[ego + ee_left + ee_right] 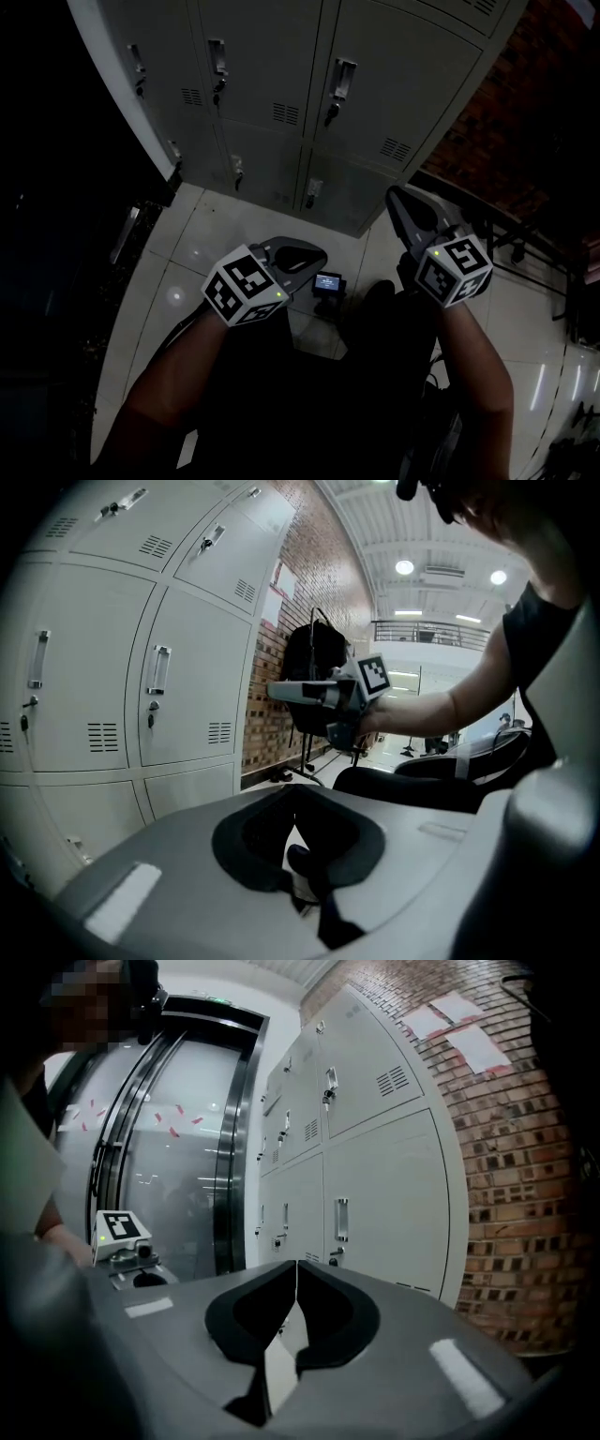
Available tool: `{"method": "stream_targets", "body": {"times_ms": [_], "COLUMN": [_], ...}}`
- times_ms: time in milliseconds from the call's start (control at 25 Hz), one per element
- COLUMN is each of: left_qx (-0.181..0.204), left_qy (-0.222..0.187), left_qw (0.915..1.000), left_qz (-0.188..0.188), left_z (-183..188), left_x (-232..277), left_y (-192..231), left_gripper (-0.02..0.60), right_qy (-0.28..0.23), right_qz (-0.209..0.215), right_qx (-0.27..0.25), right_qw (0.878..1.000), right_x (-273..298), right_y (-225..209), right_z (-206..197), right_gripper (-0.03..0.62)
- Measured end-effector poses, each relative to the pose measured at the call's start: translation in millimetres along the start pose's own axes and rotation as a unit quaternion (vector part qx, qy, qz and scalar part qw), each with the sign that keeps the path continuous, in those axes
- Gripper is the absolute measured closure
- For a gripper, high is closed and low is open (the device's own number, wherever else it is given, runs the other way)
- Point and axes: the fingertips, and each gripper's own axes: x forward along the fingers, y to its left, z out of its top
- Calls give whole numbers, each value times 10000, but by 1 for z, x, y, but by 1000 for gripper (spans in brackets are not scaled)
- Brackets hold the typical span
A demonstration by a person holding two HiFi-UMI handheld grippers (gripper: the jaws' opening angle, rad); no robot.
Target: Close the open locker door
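Note:
A bank of grey lockers (pixel 309 84) stands ahead of me, and every door I can see lies flush and closed. The same lockers fill the left of the left gripper view (pixel 178 696) and the middle of the right gripper view (pixel 375 1194). My left gripper (pixel 319 255) hangs low over the tiled floor, short of the lockers; its jaws (pixel 296 789) meet with nothing between them. My right gripper (pixel 396 194) is held higher, its tip pointing at the lockers' bottom right corner. Its jaws (pixel 297 1266) are shut on nothing. Neither gripper touches a door.
A brick wall (pixel 506 122) joins the lockers on the right, with papers (pixel 459 1026) pinned to it. A black bag (pixel 314 658) hangs on a stand by that wall. A small device (pixel 328 283) lies on the floor. Glass doors (pixel 178 1147) stand left of the lockers.

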Motion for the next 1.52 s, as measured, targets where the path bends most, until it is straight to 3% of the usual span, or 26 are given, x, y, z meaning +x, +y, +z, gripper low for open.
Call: {"method": "stream_targets", "body": {"times_ms": [320,520,720,1160,1520], "left_qx": [22,71,99,101,94], "left_qy": [-43,18,34,70,93], "left_qw": [10000,10000,9999,9999,9999], "left_qz": [-6,-17,-13,5,15], "left_z": [1,0,0,-1,-2], "left_x": [1,2,3,2,1], "left_y": [-1,-2,-4,-3,-3], "left_gripper": [569,569,569,569,569], "right_qy": [241,308,342,172,277], "right_qz": [-21,262,431,728,705], "right_qx": [190,347,175,277,233], "right_qw": [9995,9986,9983,9968,9969], "right_x": [-42,-58,-63,-68,-68], "right_y": [9,29,40,48,45], "right_z": [-43,-60,-75,-74,-79], "right_gripper": [586,586,586,592,592]}}
